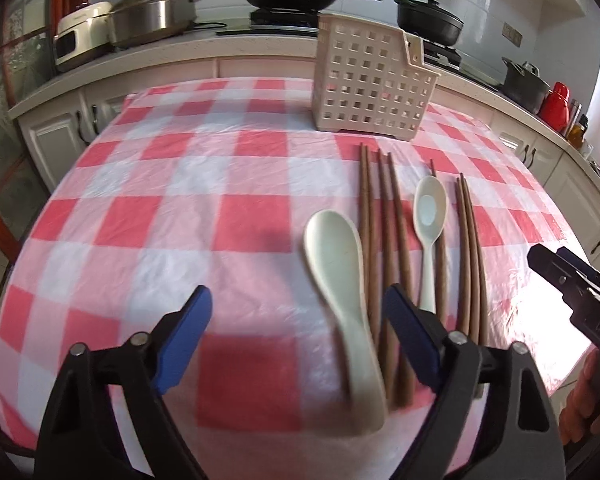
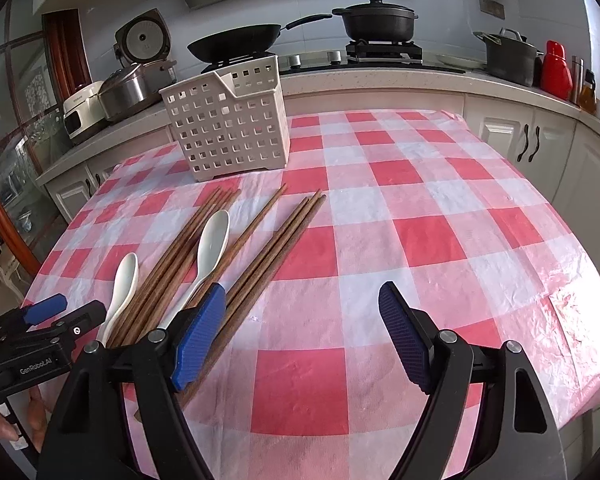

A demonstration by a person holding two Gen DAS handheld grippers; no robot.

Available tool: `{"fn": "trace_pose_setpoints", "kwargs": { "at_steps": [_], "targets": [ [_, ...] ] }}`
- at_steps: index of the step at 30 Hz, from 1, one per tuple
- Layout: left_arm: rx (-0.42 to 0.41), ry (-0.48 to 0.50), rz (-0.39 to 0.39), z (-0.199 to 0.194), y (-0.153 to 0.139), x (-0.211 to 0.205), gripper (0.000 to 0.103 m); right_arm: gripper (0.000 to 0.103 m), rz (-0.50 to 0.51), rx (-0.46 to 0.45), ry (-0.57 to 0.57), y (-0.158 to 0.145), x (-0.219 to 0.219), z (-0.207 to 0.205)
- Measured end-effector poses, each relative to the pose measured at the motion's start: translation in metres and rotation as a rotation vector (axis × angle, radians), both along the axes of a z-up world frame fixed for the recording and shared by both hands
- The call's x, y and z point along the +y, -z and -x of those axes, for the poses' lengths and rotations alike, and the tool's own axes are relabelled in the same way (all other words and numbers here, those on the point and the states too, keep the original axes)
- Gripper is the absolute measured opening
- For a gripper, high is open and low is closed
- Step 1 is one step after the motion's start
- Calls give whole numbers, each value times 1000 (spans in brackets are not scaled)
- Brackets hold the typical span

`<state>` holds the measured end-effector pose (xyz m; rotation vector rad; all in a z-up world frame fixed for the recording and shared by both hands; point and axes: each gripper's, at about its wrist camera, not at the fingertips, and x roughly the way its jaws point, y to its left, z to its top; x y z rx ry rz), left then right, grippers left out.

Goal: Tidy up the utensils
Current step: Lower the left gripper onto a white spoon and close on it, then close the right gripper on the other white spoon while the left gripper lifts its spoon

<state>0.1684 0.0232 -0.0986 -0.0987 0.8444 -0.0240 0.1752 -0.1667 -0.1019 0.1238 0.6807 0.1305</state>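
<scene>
Chopsticks (image 1: 384, 240) untouched, both hand-held grippers (image 1: 296, 344) (image 2: 302, 336) agape

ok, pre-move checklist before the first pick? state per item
1. Left claw open: ok, nothing between its fingers.
2. Right claw open: ok, nothing held.
3. Basket upright on the tablecloth: ok. Whether it holds anything: cannot tell.
4. Big spoon free to grasp: ok, at the row's left edge, beside the chopsticks.
5. Small spoon free: not ok, it lies over a chopstick.
6. Left claw lined up on a utensil: not ok, the big spoon's handle is near its right finger, not centred.
</scene>
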Motion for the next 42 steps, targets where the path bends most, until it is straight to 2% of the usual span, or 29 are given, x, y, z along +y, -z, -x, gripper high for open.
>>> {"fn": "trace_pose_setpoints", "kwargs": {
  "at_steps": [6, 11, 15, 20, 25, 29, 33, 42],
  "targets": [
    [23, -9, 45, -33, 4, -4, 63, 68, -5, -12, 10, -5, -2, -17],
    [43, 8, 47, -48, 6, -8, 53, 62, -32, 0, 13, -6, -4, -32],
    [61, 21, 52, -52, 9, -12, 42, 62, -37, -2, -2, -8, 1, -39],
    [53, 38, 46, -51, 11, -16, 35, 62, -33, 6, -14, -5, 7, -45],
    [37, 43, 56, -51, 8, -12, 35, 60, -15, 20, -38, -3, 18, -52],
    [2, 44, 50, -45, -2, -9, 35, 54, -30, 46, -75, -3, 28, -62],
    [-35, 37, 40, -40, -13, -4, 35, 51, -38, 65, -119, -5, 43, -70],
    [-89, 13, 62, -34, -29, 15, 35, 47, 20, 116, -167, 0, 79, -88]
  ]
}}
